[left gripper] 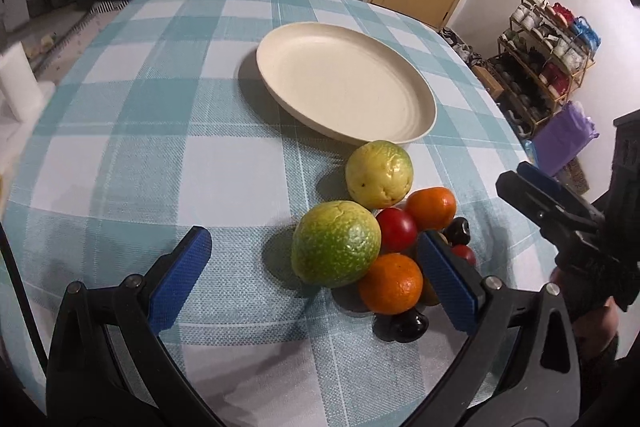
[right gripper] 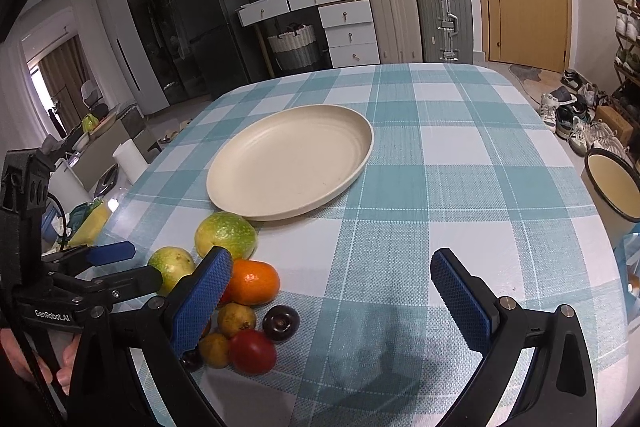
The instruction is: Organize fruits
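Note:
A pile of fruit lies on the checked tablecloth in front of an empty cream plate (left gripper: 344,83) (right gripper: 292,163). It holds a green guava (left gripper: 336,243) (right gripper: 225,235), a yellow-green guava (left gripper: 379,174) (right gripper: 173,265), two oranges (left gripper: 390,283) (left gripper: 432,203) (right gripper: 254,281), red tomatoes (left gripper: 397,229) (right gripper: 252,351) and dark fruits (left gripper: 404,325) (right gripper: 281,322). My left gripper (left gripper: 316,279) is open, low over the table, its jaws on either side of the green guava and the near orange. My right gripper (right gripper: 332,303) is open and empty over bare cloth to the right of the pile; it also shows in the left wrist view (left gripper: 536,191).
The table's edges drop off on the left and right. A cream pot (right gripper: 614,187) stands off the table's right edge. Suitcases, drawers and a door are behind the table, with a shoe rack (left gripper: 548,67) at the right.

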Available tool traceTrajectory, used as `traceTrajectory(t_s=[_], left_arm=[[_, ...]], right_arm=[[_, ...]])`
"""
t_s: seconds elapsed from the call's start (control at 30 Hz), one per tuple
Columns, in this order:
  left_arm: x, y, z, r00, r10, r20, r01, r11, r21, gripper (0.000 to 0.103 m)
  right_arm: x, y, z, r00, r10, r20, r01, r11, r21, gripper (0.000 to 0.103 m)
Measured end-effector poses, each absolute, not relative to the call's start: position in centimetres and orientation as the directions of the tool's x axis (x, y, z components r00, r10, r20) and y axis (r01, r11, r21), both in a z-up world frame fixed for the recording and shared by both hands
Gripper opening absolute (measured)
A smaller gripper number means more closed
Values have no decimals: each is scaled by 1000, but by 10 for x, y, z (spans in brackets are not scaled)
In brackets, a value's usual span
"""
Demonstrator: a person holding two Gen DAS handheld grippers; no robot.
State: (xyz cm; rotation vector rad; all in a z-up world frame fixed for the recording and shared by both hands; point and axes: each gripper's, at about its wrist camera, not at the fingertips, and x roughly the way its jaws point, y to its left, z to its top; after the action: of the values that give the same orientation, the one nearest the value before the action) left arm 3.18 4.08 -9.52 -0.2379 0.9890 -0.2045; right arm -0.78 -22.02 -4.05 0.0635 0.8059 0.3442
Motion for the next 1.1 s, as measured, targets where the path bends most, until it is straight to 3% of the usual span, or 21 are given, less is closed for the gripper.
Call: traceTrajectory(t_s=[0.13,0.33,0.5,0.57,0.7,0.93,1.1], left_arm=[[39,51,-104,499,-353,-792,42,922,-385,100],[46,56,-114,464,-428,-775,50,887,-460,84],[49,59,-119,445,-465,-765,42,865,-501,83],[49,60,-120,442,-483,-756,49,855,-517,67],[51,60,-123,422,-526,-739,70,831,-551,48],[50,54,-119,421,-501,-756,102,855,-509,48],[50,59,-119,429,-500,-753,81,851,-519,48]], right_arm=[[-4,-220,-44,629,331,-703,-282,940,191,101],[2,-219,-48,619,336,-710,-279,939,201,101],[7,-216,-49,616,335,-713,-278,939,201,101],[8,-216,-49,617,337,-711,-278,939,204,101],[10,-216,-49,615,340,-711,-276,938,211,101],[12,-211,-49,609,345,-714,-284,936,210,101],[14,-209,-48,574,420,-703,-313,906,285,101]])
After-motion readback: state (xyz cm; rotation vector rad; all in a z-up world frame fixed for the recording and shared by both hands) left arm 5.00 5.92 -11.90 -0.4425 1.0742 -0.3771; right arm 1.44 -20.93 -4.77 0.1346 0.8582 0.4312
